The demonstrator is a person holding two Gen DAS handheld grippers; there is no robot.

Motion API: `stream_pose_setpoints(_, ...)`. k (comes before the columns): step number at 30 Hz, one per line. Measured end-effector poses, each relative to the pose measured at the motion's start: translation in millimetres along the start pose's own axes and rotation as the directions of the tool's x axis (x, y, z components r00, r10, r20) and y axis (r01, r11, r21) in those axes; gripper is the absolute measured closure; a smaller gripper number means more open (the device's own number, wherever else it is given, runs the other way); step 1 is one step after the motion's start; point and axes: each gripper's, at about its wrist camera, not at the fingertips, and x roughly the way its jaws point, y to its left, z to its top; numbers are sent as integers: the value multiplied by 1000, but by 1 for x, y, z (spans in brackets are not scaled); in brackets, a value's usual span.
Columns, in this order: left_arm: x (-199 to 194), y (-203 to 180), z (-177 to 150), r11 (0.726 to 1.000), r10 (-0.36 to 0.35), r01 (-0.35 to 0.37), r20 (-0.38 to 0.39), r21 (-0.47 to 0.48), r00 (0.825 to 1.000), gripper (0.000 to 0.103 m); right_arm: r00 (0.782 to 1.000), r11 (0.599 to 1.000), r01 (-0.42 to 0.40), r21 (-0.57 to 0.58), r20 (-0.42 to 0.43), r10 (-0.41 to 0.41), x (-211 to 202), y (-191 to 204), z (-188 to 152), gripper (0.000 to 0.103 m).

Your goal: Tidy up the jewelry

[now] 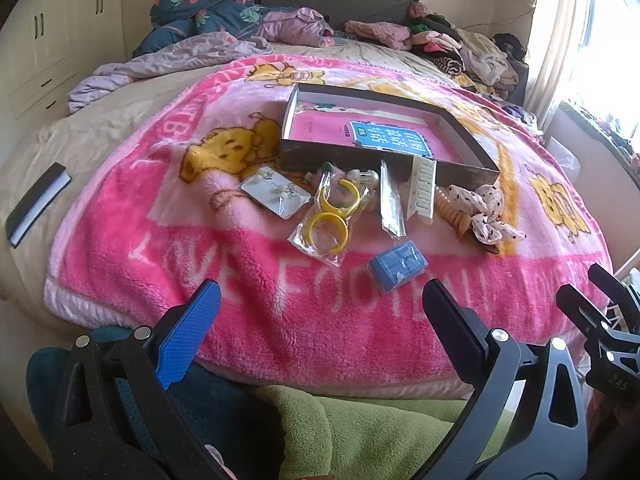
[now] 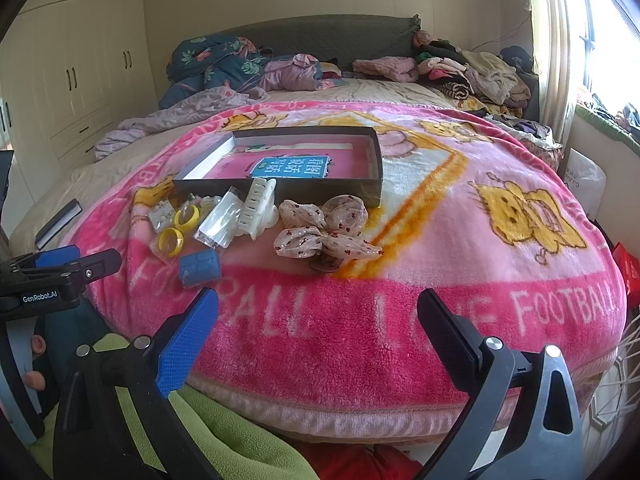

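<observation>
Two grippers hover at the near edge of the bed, both with jaws spread wide and empty: the left gripper (image 1: pixel 320 320) and the right gripper (image 2: pixel 318 320). The jewelry pile (image 1: pixel 344 200) lies on the pink blanket (image 1: pixel 160 240) well ahead of them, just before the shallow box (image 1: pixel 464 136); the blue case (image 1: pixel 397 266) lies nearest.
</observation>
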Motion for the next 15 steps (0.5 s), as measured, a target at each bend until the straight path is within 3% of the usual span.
stream_pose_setpoints(15,1,1,1,1000,1,-1,2,5,1000,10,1000,1000,-4,2,-1,4,0,-2,0,6)
